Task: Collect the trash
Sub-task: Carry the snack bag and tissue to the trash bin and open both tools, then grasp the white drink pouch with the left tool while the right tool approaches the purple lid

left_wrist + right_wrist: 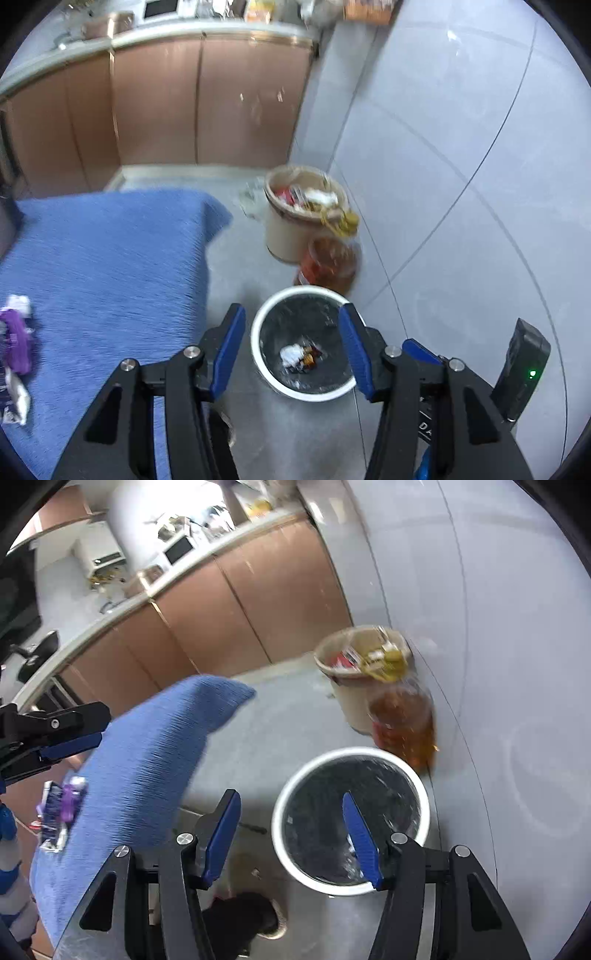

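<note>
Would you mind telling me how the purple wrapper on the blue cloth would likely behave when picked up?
The purple wrapper looks crumpled and thin, so it is probably floppy and very light. Its glossy film may be slippery between the pads. Lying on the soft blue cloth, it may bring cloth along when pinched.

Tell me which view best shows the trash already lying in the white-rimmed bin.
The left wrist view. It looks down into the white-rimmed bin, where a white crumpled piece and a dark wrapper lie on the black liner. In the right wrist view the same bin shows only glossy liner; the right gripper's finger crosses it and no trash is discernible.
</note>
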{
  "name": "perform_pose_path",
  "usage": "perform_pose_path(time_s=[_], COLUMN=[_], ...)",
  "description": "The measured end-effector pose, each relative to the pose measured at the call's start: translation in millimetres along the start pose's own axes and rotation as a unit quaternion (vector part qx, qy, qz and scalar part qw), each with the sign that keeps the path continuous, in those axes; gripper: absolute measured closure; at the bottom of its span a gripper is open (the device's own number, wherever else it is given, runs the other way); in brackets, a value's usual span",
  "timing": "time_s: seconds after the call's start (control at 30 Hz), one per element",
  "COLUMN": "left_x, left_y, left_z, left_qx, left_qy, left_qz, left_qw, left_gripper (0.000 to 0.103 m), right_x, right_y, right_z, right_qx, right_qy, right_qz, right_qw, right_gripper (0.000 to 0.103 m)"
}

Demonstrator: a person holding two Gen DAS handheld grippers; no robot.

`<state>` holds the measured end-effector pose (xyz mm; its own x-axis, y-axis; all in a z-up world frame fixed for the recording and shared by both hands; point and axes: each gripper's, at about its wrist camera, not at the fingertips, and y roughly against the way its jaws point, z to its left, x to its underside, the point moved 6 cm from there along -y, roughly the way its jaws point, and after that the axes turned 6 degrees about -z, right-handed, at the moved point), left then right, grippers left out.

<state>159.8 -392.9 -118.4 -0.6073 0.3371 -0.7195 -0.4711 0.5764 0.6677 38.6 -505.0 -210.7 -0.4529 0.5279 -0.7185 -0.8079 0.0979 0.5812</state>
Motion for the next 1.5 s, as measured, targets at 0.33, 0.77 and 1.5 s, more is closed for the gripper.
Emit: perform_pose_path(time_s=[0.33,0.77,1.5], left_x=[-6,63,114], left_y=[101,182,198], left_z=[35,149,304], left_qx=[-0.048,-0.117,-0.066], left_qy=[0.001,0.053,0.084], left_qz=[-0.087,-0.096,-0.081], left_qw=[0.9951,0.987,0.9909], left_gripper=[0.052,0.052,0.053], right_x=[-33,-25,31], right_y=[69,114,26], right_z=[73,147,305], right_qx=[-0.053,-0.108,-0.199], right_qy=[0.056,0.116,0.131], right_qz=[-0.077,-0.089,0.074], right_qw=[0.994,0.983,0.968], right_gripper=[0.042,0.042,0.054])
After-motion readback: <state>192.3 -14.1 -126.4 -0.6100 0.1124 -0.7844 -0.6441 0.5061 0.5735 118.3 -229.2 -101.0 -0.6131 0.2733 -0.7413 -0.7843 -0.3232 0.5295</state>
